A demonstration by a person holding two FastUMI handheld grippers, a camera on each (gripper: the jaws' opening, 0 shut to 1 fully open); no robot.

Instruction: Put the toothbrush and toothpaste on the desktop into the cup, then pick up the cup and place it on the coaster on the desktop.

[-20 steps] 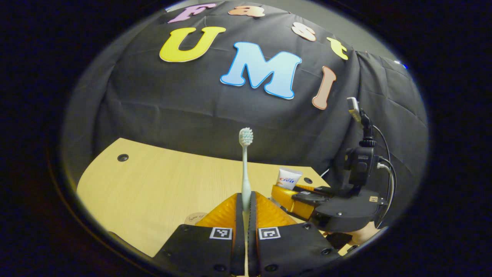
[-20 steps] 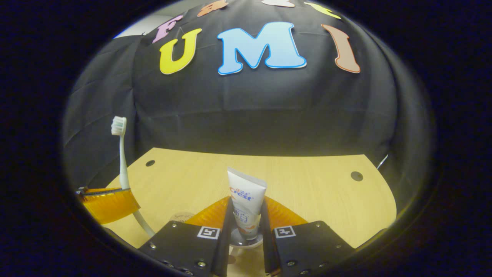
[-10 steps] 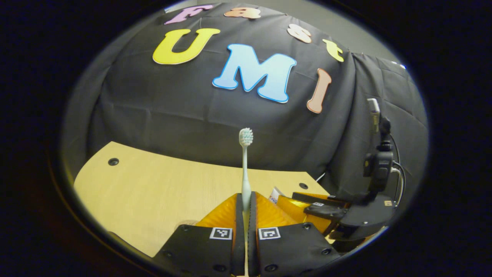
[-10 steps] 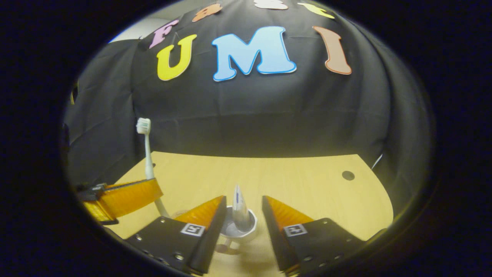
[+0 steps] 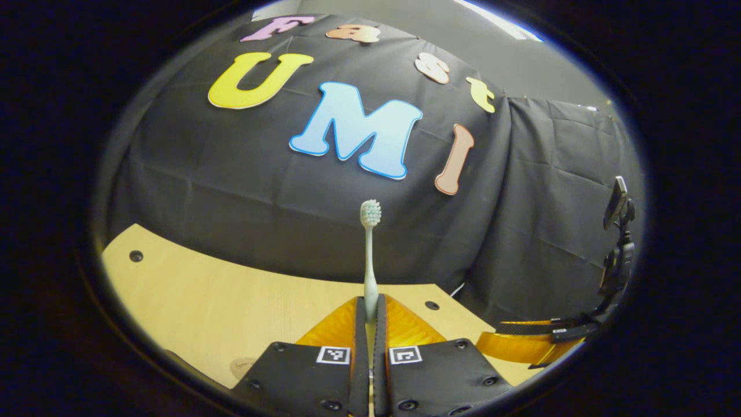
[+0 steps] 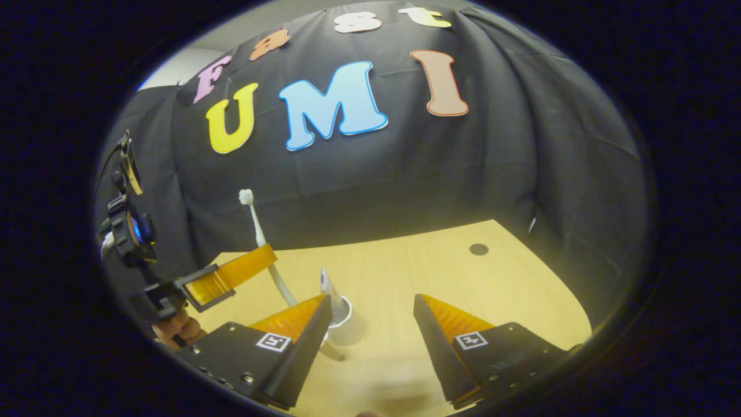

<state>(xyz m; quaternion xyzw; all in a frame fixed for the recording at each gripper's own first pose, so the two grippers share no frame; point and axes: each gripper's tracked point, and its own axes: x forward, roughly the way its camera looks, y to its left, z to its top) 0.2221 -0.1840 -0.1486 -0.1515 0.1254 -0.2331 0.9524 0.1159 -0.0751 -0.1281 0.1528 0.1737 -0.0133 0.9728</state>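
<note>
My left gripper [image 5: 370, 302] is shut on the handle of a pale toothbrush [image 5: 370, 249], which stands upright with its bristled head on top. In the right gripper view that toothbrush [image 6: 255, 220] leans just left of a small white cup [image 6: 343, 308], held by the left gripper [image 6: 263, 258]. The toothpaste tube [image 6: 326, 282] stands inside the cup. My right gripper [image 6: 372, 301] is open, its left finger beside the cup, nothing between the fingers. The toothbrush's lower end is hidden behind that finger. A round coaster [image 5: 243, 366] peeks out at the lower left.
The light wooden desktop [image 6: 492, 289] has dark cable holes [image 6: 479, 249] near its back edge. Black cloth walls close off the back and sides. A hand [image 6: 179, 327] holds the left gripper. The right gripper [image 5: 492, 341] sits low at the right of the left gripper view.
My right gripper opened and let the toothpaste drop into the cup, then drew back and to the right. My left gripper, still holding the toothbrush, shifted closer to the cup.
</note>
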